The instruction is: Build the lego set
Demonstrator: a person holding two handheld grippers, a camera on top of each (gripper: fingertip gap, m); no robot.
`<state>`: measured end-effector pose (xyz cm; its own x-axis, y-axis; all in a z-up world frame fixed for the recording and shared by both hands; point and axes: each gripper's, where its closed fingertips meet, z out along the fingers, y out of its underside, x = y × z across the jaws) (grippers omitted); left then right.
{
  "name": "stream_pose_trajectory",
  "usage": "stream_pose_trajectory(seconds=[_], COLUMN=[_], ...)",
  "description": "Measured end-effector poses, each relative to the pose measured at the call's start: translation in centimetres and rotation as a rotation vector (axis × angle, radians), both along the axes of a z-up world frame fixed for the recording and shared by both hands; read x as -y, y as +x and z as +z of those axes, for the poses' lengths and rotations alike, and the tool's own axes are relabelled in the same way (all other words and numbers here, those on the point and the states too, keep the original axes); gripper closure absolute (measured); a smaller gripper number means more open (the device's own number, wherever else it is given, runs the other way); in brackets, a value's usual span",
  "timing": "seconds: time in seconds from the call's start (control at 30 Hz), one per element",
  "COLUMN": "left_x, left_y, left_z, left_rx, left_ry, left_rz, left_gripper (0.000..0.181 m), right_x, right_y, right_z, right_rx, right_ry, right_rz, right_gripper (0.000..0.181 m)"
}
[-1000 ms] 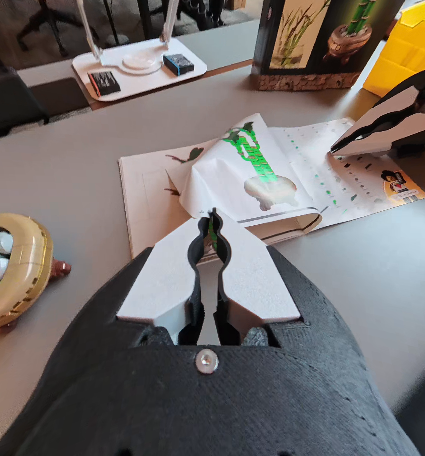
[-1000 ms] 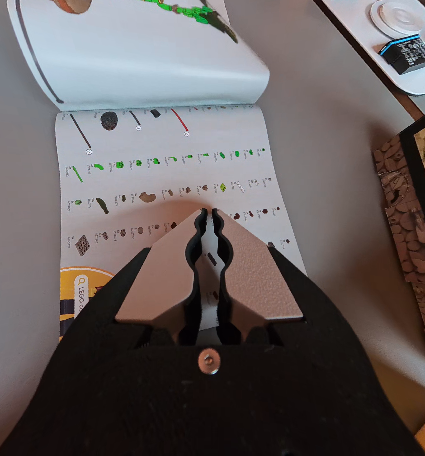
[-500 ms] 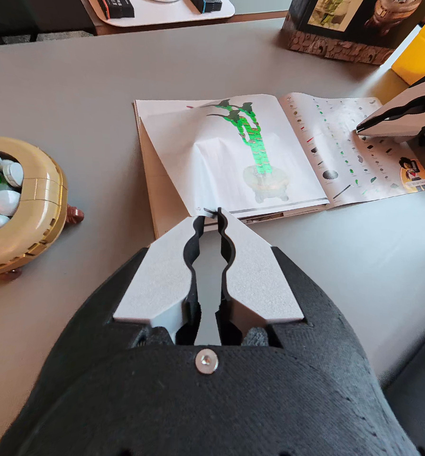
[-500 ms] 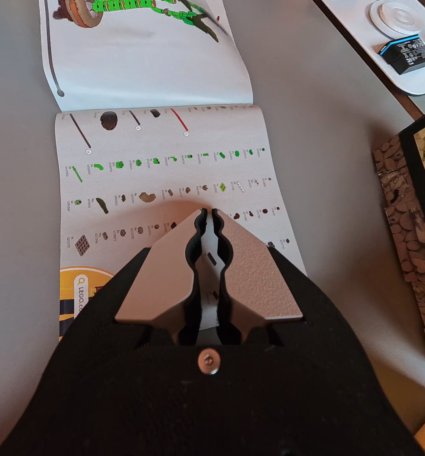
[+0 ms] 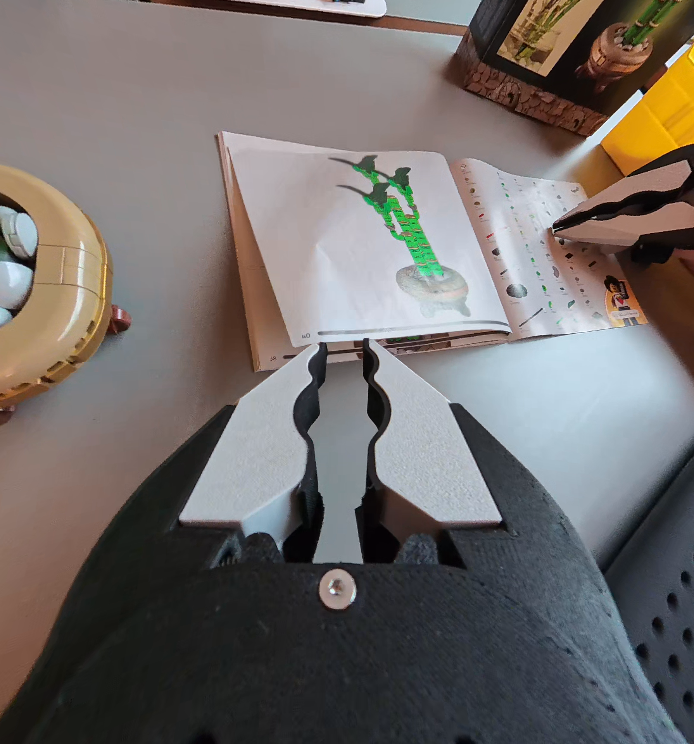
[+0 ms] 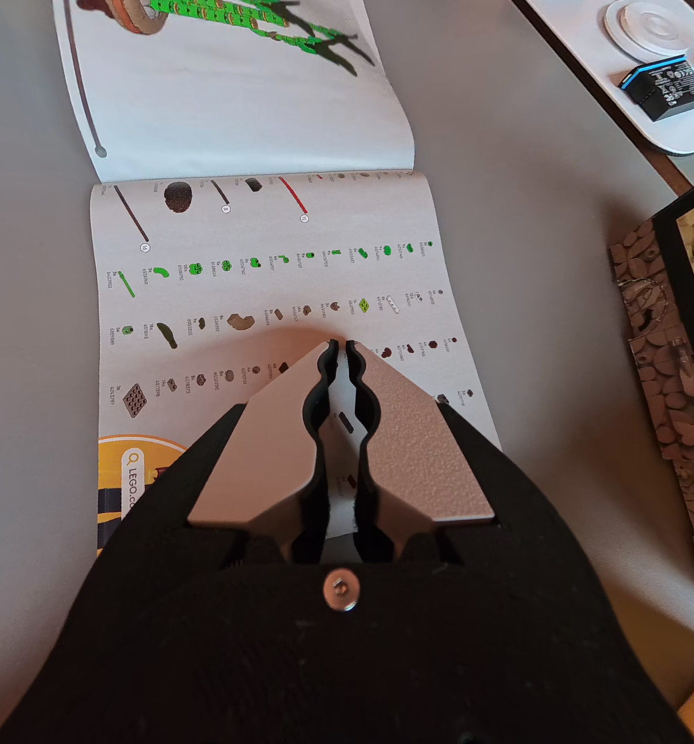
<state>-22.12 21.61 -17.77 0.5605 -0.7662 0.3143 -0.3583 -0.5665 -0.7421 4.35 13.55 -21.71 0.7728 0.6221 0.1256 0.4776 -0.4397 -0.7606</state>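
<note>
The open instruction booklet [image 5: 377, 249] lies flat on the grey table, showing a green bamboo picture on its left page. My left gripper [image 5: 343, 348] is open and empty, its tips just short of the booklet's near edge. My right gripper [image 6: 340, 345] is shut and holds nothing, with its tips resting on the parts-list page [image 6: 256, 282]; it also shows in the left wrist view [image 5: 557, 230]. The built tan pot [image 5: 67, 282], filled with white pebbles [image 5: 5, 282], stands to the left of my left gripper.
The set's dark box [image 5: 559, 52] stands behind the booklet, with a yellow bin [image 5: 675, 116] to its right. A white tray with a black block [image 6: 667, 86] lies at the far table edge. A black perforated surface [image 5: 679, 604] borders the table at the near right. Tip to tip, the grippers are about 30 cm apart. The built tan pot [image 5: 67, 282] is closer to my left gripper, around 10 cm from its tips; the right tips are 40 cm off.
My left gripper let go of the page, opened and drew back toward me. The turned page settled flat on the left side. My right gripper stayed on the parts-list page.
</note>
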Motion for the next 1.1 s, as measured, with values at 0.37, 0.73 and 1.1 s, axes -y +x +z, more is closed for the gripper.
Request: stream_pose_trajectory(seconds=[0.37,0.73,1.1], left_x=[-1.9,-1.0,-2.4], left_y=[-1.9,0.5,-0.9], left_z=[1.1,-1.8,-4.1], left_rx=[-0.090,-0.254,-0.362], left_ry=[0.188,0.280,0.234], left_rz=[0.068,-0.054,-0.004], left_gripper=[0.181,0.181,0.181], right_x=[0.0,0.0,0.0], right_y=[0.0,0.0,0.0], right_z=[0.0,0.0,0.0], right_rx=[0.004,0.008,0.011], right_ry=[0.003,0.006,0.009], right_rz=[0.000,0.001,0.001], right_gripper=[0.177,0.177,0.177])
